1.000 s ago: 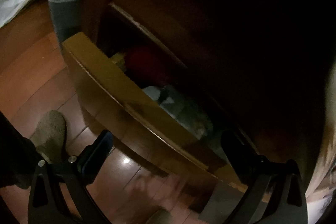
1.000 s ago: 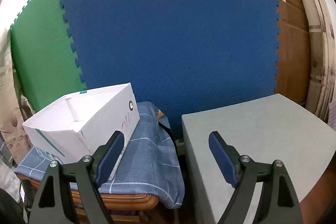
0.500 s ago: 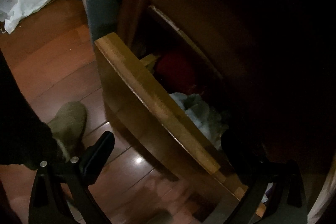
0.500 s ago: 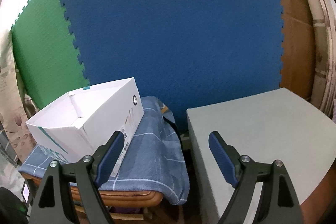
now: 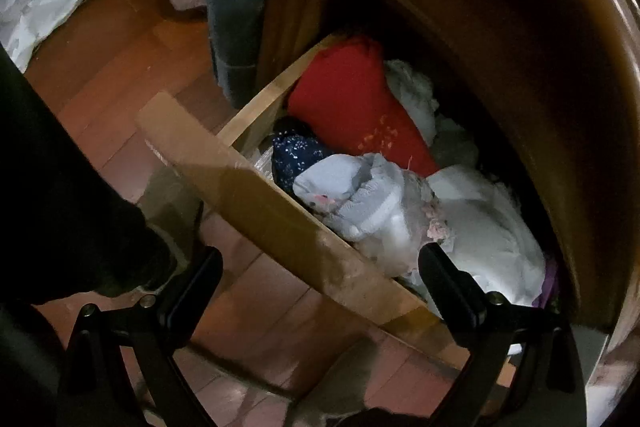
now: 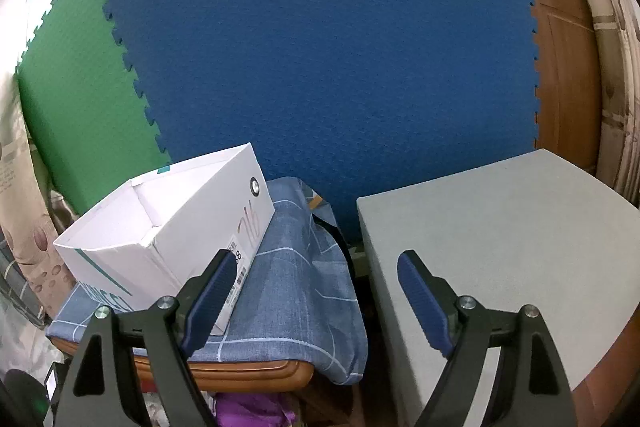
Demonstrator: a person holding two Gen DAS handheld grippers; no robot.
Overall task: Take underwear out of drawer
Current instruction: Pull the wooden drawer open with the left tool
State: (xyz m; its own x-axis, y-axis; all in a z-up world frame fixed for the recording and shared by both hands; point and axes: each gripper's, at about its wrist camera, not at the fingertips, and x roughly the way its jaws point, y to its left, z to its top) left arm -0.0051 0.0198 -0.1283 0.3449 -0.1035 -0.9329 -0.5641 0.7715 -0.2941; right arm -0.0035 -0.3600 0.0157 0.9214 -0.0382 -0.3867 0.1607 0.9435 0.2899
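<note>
Wooden drawer [image 5: 256, 203] stands pulled out over the floorboards [image 5: 104, 75], stuffed with laundry: a red bundle [image 5: 352, 107], dark dotted fabric [image 5: 296, 155] and pale blue-white underwear [image 5: 372, 203] heaped just behind its front board. That board lies between the left gripper [image 5: 320, 287] and the clothes; its jaws are spread, holding nothing. Elsewhere, the right gripper [image 6: 316, 291] hangs spread too, facing a white box [image 6: 168, 227] on a blue cloth [image 6: 296, 291], beside a grey block [image 6: 496, 243] and blue mat [image 6: 320, 47].

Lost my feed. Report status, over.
Both hand-held grippers open, empty: left over drawer front, right facing white box. Drawer open, pale clothes untouched. Nothing blocking.
</note>
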